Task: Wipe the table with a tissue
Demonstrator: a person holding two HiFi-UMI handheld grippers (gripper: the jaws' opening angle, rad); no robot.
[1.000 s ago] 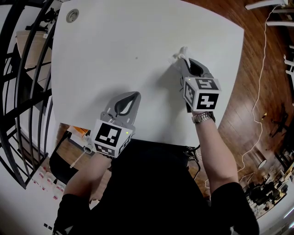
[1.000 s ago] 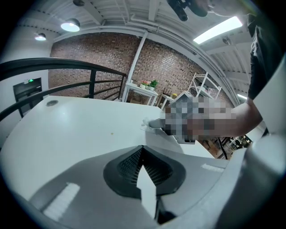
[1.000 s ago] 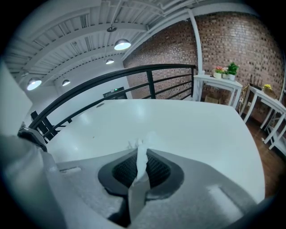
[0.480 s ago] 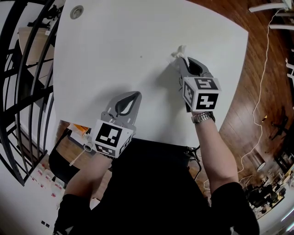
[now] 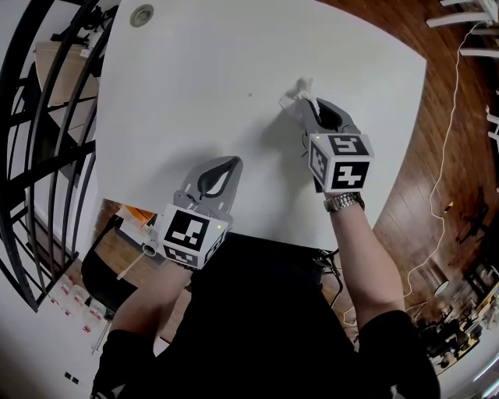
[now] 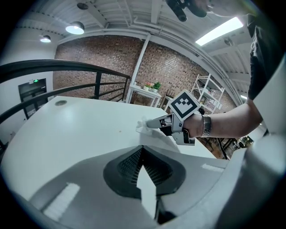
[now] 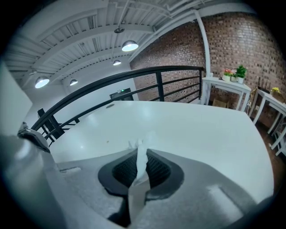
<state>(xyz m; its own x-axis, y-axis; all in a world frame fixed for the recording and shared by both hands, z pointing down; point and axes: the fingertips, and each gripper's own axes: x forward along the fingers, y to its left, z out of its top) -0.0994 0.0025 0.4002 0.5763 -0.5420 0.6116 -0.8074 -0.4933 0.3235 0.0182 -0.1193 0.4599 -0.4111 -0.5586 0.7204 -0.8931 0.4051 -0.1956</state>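
The right gripper is clamped on a thin twist of tissue, which pokes out past its tips over the table, at about 1 o'clock from the table's middle in the head view. From the left gripper view the tissue seems to rest on or just above the surface, though I cannot tell which. The main risk is the narrow pinch: dragging it hard across the top may pull the tissue out of the jaws or tear it. So little paper shows beyond the tips that the bare jaw ends may also rub the table instead. A small wad covers little ground, so a pass could miss the dark speck lying near the tissue at its 9 o'clock. The left gripper is closed with nothing between its jaws, parked at the table's 6 o'clock edge, well apart from the work. By count: one tissue, one table, two grippers, one speck, and one round fitting at the 11 o'clock corner.
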